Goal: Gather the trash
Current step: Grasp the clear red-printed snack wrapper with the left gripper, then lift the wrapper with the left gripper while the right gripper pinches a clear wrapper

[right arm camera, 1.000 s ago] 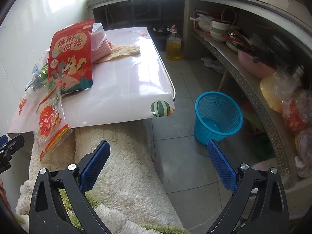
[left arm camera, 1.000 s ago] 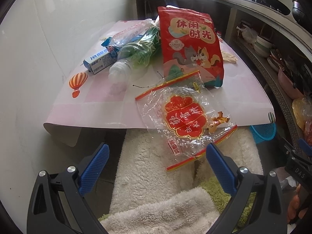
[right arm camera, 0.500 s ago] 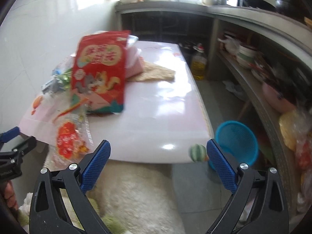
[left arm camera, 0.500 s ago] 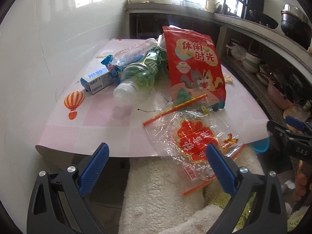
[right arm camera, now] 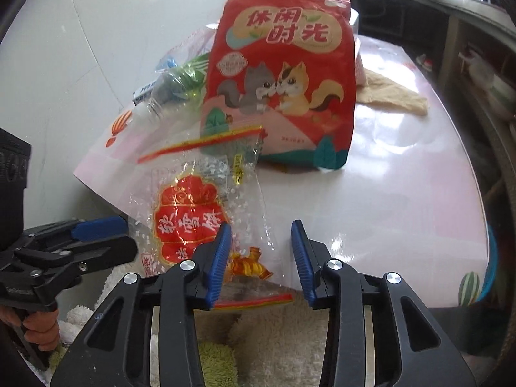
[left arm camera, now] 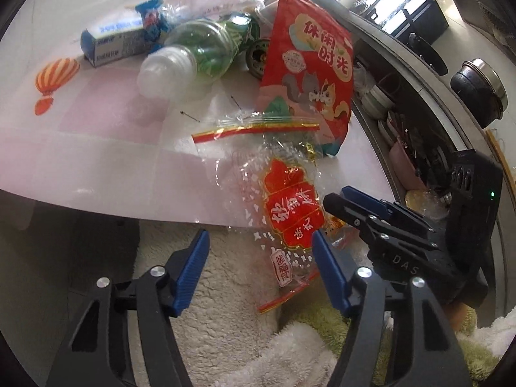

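Observation:
A clear zip bag (left arm camera: 290, 206) with a red label hangs over the front edge of the pink table (left arm camera: 96, 161). My left gripper (left arm camera: 261, 267) is closing, and the bag's lower end hangs between its fingers, close to the right one, unpinched. My right gripper (right arm camera: 261, 258) is also closing, with the bag's (right arm camera: 190, 222) corner and its gold ornament between the fingers; the pads do not clamp it. Behind stand a red snack pouch (right arm camera: 283, 74), a lying green bottle (left arm camera: 206, 48) and a blue-white box (left arm camera: 113, 42).
A blue basket (right arm camera: 488, 264) shows on the floor past the table's right edge. A beige cloth (right arm camera: 393, 96) lies behind the pouch. Shelves with bowls (left arm camera: 383, 103) run along the right. A fluffy white cover (left arm camera: 225, 290) lies below the table edge.
Both grippers have come in on the clear bag, tipped downward, and their jaws have narrowed around it. The right gripper now sits beside the bag in the left wrist view.

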A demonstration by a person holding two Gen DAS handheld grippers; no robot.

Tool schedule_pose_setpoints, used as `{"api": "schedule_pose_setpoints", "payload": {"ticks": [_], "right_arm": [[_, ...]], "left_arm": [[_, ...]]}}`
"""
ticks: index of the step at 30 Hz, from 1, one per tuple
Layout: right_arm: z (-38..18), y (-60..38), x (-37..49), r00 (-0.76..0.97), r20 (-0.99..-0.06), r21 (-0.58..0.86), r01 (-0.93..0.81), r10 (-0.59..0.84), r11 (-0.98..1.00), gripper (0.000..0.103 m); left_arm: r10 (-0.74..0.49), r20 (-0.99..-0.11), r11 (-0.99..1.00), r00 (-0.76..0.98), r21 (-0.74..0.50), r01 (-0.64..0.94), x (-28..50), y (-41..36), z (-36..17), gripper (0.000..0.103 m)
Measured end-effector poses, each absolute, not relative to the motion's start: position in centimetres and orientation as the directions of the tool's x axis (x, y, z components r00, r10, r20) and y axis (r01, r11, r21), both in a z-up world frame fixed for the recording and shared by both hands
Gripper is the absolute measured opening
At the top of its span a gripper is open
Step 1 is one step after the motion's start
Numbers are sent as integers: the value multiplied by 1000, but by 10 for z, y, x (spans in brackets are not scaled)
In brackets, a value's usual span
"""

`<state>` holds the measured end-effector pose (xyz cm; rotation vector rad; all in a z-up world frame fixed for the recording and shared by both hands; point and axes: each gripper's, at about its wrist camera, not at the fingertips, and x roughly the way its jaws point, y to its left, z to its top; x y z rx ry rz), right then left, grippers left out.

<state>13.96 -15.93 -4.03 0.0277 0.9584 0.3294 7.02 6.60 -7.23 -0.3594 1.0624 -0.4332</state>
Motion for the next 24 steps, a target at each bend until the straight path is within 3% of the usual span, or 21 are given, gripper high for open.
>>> {"api": "schedule_pose_setpoints", "payload": {"ticks": [5, 12, 15, 17, 20, 24], "right_arm": [[-42, -158, 144, 524, -803, 161, -269, 285, 949, 30], [-45, -158, 149, 528, -798, 166, -269, 290, 949, 30], [-45, -159, 149, 531, -793, 174, -271, 298, 947, 30], [-44, -162, 148, 532, -789, 183, -274, 307, 944, 30], [-42, -166, 147, 529, -783, 202, -282, 328, 938, 30], [-17, -174, 148, 551, -747, 221, -323, 373, 920, 35]], "left_arm": [[-588, -722, 804, 364, -573, 160, 77, 61, -81, 49], [-651, -652, 752, 390, -626, 207, 74, 55, -74, 40], [-653, -646, 744, 395, -646, 174, 76, 58, -75, 26], [-650, -644, 741, 403, -655, 148, 78, 59, -78, 11], [-649, -637, 736, 416, -665, 129, 80, 62, -76, 2], [-637, -621, 741, 456, -657, 141, 75, 72, -67, 2]]}}
